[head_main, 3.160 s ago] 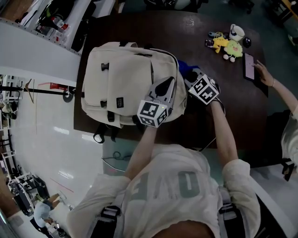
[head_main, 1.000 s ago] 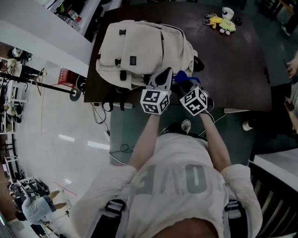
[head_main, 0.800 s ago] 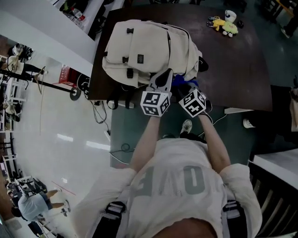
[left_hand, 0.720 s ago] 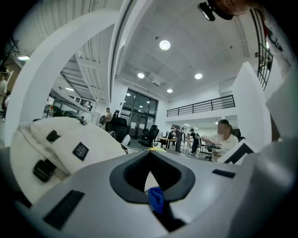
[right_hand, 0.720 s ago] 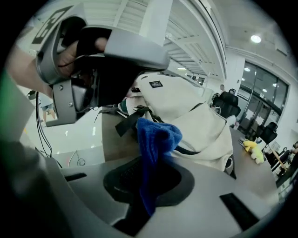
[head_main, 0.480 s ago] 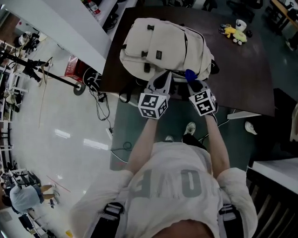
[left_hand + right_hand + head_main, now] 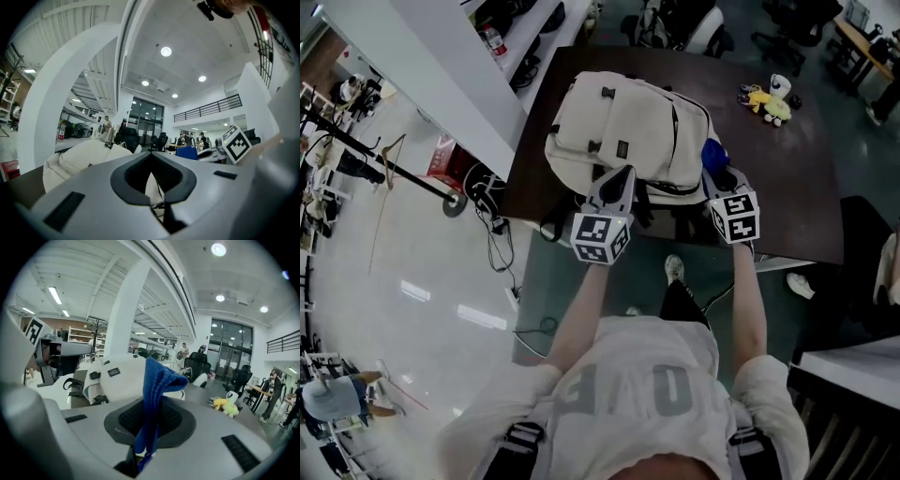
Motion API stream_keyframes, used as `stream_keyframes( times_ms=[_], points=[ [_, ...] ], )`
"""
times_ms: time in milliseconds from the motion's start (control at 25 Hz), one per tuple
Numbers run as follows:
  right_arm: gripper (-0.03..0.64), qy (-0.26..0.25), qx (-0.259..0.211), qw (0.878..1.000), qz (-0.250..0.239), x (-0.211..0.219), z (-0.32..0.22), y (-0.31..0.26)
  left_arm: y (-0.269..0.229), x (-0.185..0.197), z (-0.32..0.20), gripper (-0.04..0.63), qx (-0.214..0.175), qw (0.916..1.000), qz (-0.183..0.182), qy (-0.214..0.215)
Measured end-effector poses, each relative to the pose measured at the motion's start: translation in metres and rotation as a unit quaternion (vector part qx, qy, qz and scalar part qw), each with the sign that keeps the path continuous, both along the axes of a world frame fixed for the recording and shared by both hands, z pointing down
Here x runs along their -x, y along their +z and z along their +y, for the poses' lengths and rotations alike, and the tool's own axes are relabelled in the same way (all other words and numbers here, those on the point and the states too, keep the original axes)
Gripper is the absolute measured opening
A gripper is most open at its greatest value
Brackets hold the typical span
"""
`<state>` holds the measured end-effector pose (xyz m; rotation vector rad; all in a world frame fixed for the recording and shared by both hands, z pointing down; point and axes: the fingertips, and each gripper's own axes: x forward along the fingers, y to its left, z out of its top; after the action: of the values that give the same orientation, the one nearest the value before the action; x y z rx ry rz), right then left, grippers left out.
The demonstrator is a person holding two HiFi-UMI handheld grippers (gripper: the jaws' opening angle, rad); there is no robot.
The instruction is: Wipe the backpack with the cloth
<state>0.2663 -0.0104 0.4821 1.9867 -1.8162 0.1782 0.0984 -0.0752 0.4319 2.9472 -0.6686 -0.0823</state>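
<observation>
A cream backpack point(image 7: 628, 131) lies flat on the near left corner of the dark table point(image 7: 769, 187). My left gripper point(image 7: 617, 180) is at the bag's near edge, shut on a cream piece of the bag point(image 7: 152, 185). My right gripper point(image 7: 719, 176) is beside the bag's right side, shut on a blue cloth point(image 7: 712, 154). In the right gripper view the cloth point(image 7: 157, 385) stands up out of the gripper point(image 7: 143, 446), with the backpack point(image 7: 122, 378) behind it to the left. Whether the cloth touches the bag I cannot tell.
Yellow plush toys point(image 7: 769, 101) and a white cup point(image 7: 781, 84) sit at the table's far right. A long white counter point(image 7: 422, 84) runs along the left. Office chairs point(image 7: 675, 23) stand behind the table. Cables point(image 7: 492, 225) lie on the floor by the table's left corner.
The person has stepped back from the table. The right gripper carried the cloth from the bag's near edge to its right side. The left gripper stayed at the bag's near edge.
</observation>
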Motion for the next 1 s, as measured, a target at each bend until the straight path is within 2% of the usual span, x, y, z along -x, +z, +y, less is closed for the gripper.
stream_keyframes(
  times_ms=[160, 280, 360, 440, 560, 680, 840, 1000],
  points=[
    [0.041, -0.039, -0.022, 0.998, 0.033, -0.056, -0.051, -0.032, -0.011, -0.027, -0.044, 0.003, 0.005, 0.9994, 0.002, -0.035],
    [0.041, -0.105, -0.033, 0.992, 0.057, -0.088, -0.111, -0.058, -0.018, -0.058, -0.082, 0.003, 0.014, 0.9974, 0.002, -0.07],
    [0.041, -0.167, -0.033, 0.983, 0.073, -0.101, -0.157, -0.072, -0.021, -0.081, -0.107, 0.003, 0.024, 0.9949, 0.003, -0.097],
    [0.041, -0.235, -0.032, 0.968, 0.085, -0.107, -0.203, -0.08, -0.023, -0.107, -0.129, 0.003, 0.035, 0.9923, 0.003, -0.119],
    [0.041, -0.336, -0.037, 0.936, 0.095, -0.104, -0.27, -0.086, -0.027, -0.144, -0.16, 0.003, 0.05, 0.9896, 0.008, -0.135],
    [0.041, -0.428, -0.031, 0.897, 0.103, -0.088, -0.33, -0.076, -0.022, -0.174, -0.183, 0.003, 0.064, 0.9873, 0.007, -0.145],
    [0.041, -0.525, 0.001, 0.844, 0.11, -0.058, -0.396, -0.042, -0.009, -0.208, -0.212, 0.003, 0.079, 0.9838, 0.006, -0.161],
    [0.041, -0.606, 0.03, 0.788, 0.105, -0.02, -0.432, 0.004, 0.002, -0.223, -0.234, 0.003, 0.08, 0.9812, -0.002, -0.175]
  ],
)
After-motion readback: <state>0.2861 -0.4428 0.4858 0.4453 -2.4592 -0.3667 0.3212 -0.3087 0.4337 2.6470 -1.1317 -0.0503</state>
